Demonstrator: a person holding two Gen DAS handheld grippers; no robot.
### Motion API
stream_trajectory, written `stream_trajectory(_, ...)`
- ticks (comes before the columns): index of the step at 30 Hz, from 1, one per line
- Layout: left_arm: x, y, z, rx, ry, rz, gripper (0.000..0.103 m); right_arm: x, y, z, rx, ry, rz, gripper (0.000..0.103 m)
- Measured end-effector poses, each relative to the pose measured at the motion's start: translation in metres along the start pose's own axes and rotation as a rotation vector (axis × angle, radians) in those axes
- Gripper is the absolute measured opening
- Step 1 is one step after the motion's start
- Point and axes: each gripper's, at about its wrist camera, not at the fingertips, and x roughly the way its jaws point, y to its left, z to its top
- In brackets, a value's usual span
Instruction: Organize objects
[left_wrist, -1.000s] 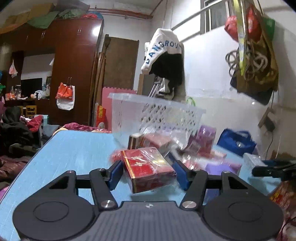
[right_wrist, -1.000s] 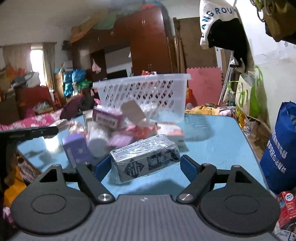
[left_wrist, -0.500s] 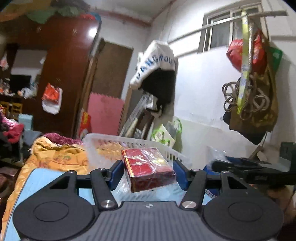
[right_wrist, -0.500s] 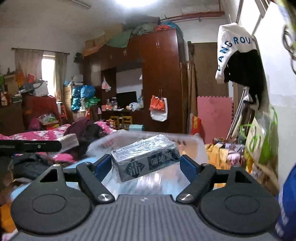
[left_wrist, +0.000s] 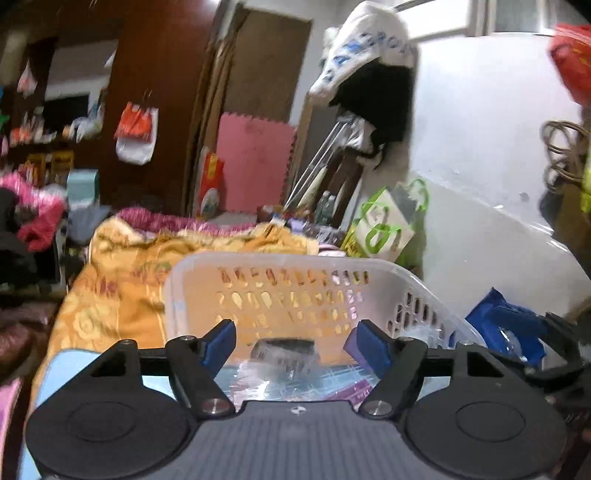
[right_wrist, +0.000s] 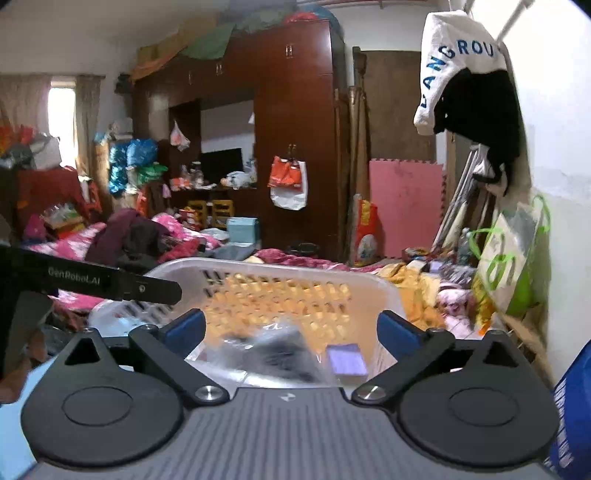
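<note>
A: Both grippers sat over the white basket (left_wrist: 384, 275), pointing down into it. Why there? Judged as a drop position: the task was organizing, and the basket looked like the collecting bin.

B: Jaws on the left gripper (left_wrist: 291, 341)?

A: Opening, fairly wide. Nothing pressed between the blue pads (left_wrist: 218, 341). A dark plastic-wrapped packet (left_wrist: 282, 350) showed below the gap, inside the basket, blurred; looked loose, not gripped.

B: Right gripper (right_wrist: 291, 332)?

A: Jaws opening too, about as wide as they go. Pads clear of everything. A blurry dark wrapped packet (right_wrist: 275, 350) was under the gap, inside the basket. Whether it was resting or dropping, couldn't tell from the blur.

B: Same packet in both views?

A: Can't say. A small purple box (right_wrist: 345, 360) lay in the basket next to it, right view.

B: Basket location?

A: On the light blue desk (left_wrist: 74, 365), near its far edge, with an orange-yellow quilt (left_wrist: 122, 288) behind. In the right view the left gripper's arm (right_wrist: 92, 282) crossed over the basket's left rim, so both tools shared the opening.

B: Why so high above the rim?

A: Judgement: clears the wall and lets items fall in without snagging.
</note>
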Motion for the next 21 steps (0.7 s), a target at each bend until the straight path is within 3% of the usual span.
stream_trajectory(2,-0.029,-0.002,-0.012,0.021,-0.064,-0.013,0.079,-0.019,0.000,-0.005,0.002,-0.018,0.021,0.103)
stream_trajectory(4,-0.061,-0.002,-0.036,0.049,-0.094,-0.043,0.090,-0.042,0.002,-0.016,0.013,-0.034,0.043,0.103)
stream_trajectory(7,-0.102,-0.001,-0.089,0.087,-0.115,-0.031,0.091,-0.078,0.005,-0.051,0.025,-0.032,0.120,0.103)
stream_trajectory(9,-0.115,0.003,-0.124,0.103,-0.090,-0.020,0.091,-0.097,0.014,-0.085,0.005,-0.026,0.105,0.103)
stream_trajectory(11,-0.118,0.008,-0.153,0.105,-0.052,-0.011,0.091,-0.111,0.022,-0.121,0.013,-0.026,0.079,0.103)
stream_trajectory(14,-0.111,0.010,-0.174,0.133,-0.015,-0.022,0.091,-0.120,0.027,-0.158,0.073,-0.012,0.107,0.103)
stream_trajectory(18,-0.106,0.004,-0.180,0.185,-0.007,0.006,0.091,-0.114,0.025,-0.166,0.111,-0.007,0.114,0.102)
stream_trajectory(19,-0.106,0.003,-0.184,0.188,-0.007,0.017,0.091,-0.109,0.027,-0.165,0.098,0.008,0.112,0.099)
stream_trajectory(21,-0.103,0.000,-0.188,0.201,-0.003,0.028,0.091,-0.102,0.030,-0.160,0.075,0.012,0.110,0.082)
